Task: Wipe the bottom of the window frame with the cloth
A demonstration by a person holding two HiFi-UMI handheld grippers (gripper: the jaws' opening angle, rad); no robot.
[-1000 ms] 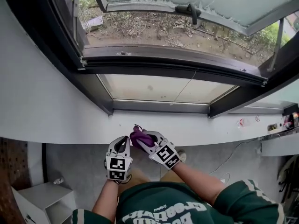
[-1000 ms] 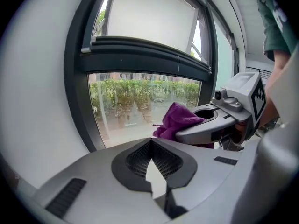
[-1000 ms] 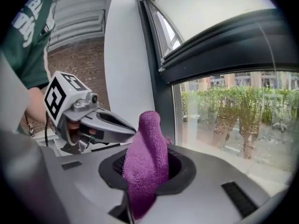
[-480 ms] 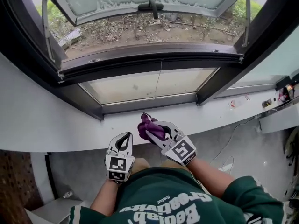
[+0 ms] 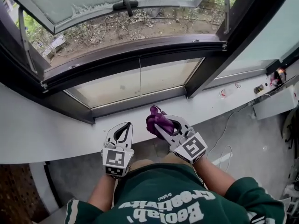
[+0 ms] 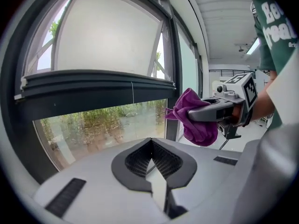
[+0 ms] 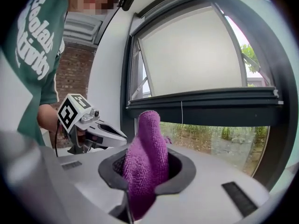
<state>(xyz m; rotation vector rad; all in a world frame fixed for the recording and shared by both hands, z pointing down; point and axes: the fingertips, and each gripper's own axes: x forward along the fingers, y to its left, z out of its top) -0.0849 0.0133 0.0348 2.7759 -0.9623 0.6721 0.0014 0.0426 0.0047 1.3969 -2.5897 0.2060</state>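
Observation:
A purple cloth [image 5: 156,119] is bunched in my right gripper [image 5: 159,121], which is shut on it just below the white sill [image 5: 56,134]. In the right gripper view the cloth [image 7: 148,153] sticks up between the jaws. My left gripper [image 5: 124,130] hovers beside it on the left, its tips together and nothing between them [image 6: 150,158]. The left gripper view shows the cloth [image 6: 194,122] off to its right. Ahead is the dark window frame: a lower rail [image 5: 135,104] under fixed glass and a thicker rail [image 5: 135,50] under the opened sash.
The opened sash [image 5: 103,1] with its black handle [image 5: 124,4] tilts outward over bare ground and weeds. A dark upright post [image 5: 219,45] splits the window at right. Small items [image 5: 224,93] lie on the sill's right part. A cable [image 5: 224,125] runs over the floor.
The head view has swung, so the window sits further left and higher. My right gripper with the cloth has shifted right and a little up; the left gripper has barely moved.

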